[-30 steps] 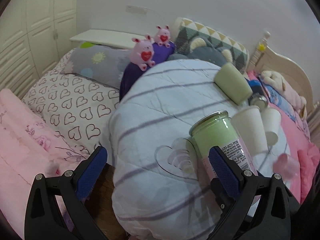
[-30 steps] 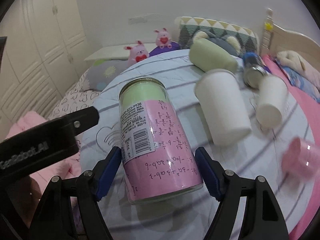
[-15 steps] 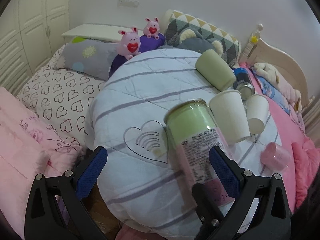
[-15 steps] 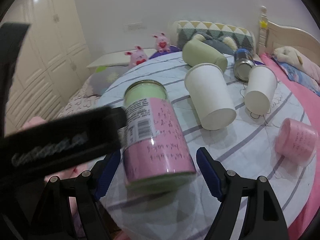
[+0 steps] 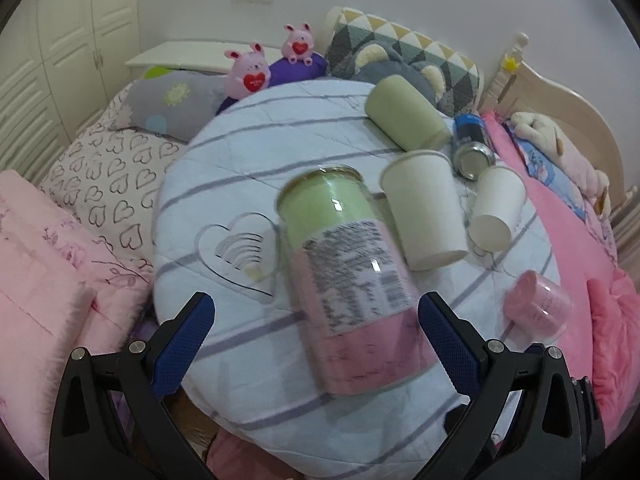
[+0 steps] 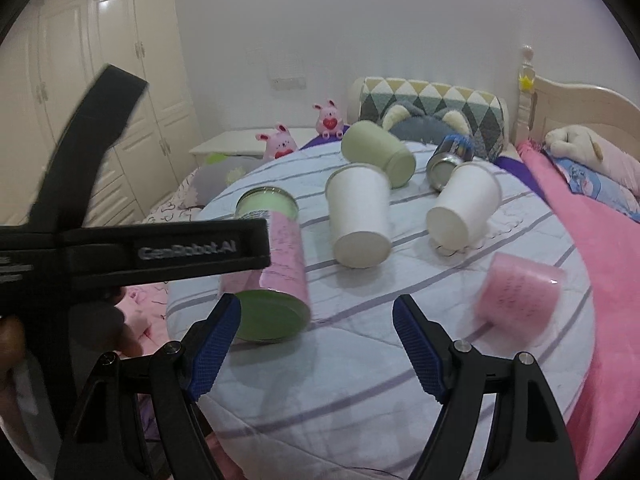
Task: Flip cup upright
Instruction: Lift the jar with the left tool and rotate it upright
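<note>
A: Blue textured pads on both tongs, black frames. Left tongs [image 5: 316, 328] spread wide, holding nothing. The glass cup [image 5: 352, 284] with the pink-and-green liner lies on its side between the pads, nearer the right pad, mouth pointing away. Motion-blurred, so I cannot tell whether the right pad touches it.

B: Right tongs?

A: Right tongs [image 6: 316, 336] also wide apart and empty. From that view the same cup [image 6: 272, 268] sits ahead-left, its green base just beside the left pad [image 6: 214, 340]. The left tool's black arm crosses in front of it.

B: Surface?

A: Round quilted cushion [image 5: 240, 160], pale blue with grey-purple stripes and a stitched heart, soft and puckered. It sits on the bed, so no hard worktop here.

B: Other items?

A: All tipped over, ahead-right of the left tongs: large white paper cup [image 5: 424, 216], smaller white paper cup [image 5: 496, 210], matte green cup [image 5: 404, 118], and a metal can [image 5: 472, 148] with a blue wrap. A short pink translucent cup [image 5: 538, 312] lies just right of the left tongs' right pad, blurred.
</note>
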### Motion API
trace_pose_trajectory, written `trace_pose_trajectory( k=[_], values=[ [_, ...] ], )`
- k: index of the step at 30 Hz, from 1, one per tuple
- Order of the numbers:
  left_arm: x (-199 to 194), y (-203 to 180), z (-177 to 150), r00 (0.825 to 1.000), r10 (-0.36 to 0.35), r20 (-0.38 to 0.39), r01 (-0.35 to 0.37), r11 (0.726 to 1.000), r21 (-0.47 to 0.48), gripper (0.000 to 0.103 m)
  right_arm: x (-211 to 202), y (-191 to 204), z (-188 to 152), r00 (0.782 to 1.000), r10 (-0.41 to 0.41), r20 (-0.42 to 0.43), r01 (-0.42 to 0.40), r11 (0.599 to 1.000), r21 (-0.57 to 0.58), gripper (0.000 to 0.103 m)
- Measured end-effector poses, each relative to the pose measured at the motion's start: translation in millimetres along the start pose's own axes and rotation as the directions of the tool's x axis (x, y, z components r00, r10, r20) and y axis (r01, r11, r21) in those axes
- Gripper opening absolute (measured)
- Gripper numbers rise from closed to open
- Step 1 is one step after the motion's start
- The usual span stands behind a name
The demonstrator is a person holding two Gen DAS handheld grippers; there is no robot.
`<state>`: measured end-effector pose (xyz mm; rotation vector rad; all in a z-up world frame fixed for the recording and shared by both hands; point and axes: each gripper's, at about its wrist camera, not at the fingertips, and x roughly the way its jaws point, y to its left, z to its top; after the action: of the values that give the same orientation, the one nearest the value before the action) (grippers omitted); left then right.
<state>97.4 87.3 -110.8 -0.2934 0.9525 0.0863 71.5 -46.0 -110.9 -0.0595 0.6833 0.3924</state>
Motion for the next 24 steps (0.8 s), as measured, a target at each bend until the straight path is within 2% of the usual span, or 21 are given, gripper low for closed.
trace_pose_trajectory(
  k=[5,12,19,24],
  values=[
    [4,-10,3,0.999,0.041,-0.015,-0.041,0.999,-0.011,0.103,-12,-21,-4,0.999,0.008,0.039,-0.008,1.000,0.004,0.080],
    [23,-12,16,0.994,0.095,-0.058,-0.097,0.995,-0.039,0.103,-7,-40,-7,0.999,0.016,0.044,-0.016,1.000,0.007,0.080],
    [44,-8,28,0.989,0.100,-0.110,-0.107,0.993,-0.058,0.103,11,-47,-6,0.999,0.039,0.017,-0.039,0.999,-0.005,0.080],
    [54,-6,36,0.988,0.078,-0.130,-0.088,0.994,-0.072,0.103,26,-47,-5,0.998,0.060,-0.009,-0.060,0.998,-0.017,0.080]
  ],
)
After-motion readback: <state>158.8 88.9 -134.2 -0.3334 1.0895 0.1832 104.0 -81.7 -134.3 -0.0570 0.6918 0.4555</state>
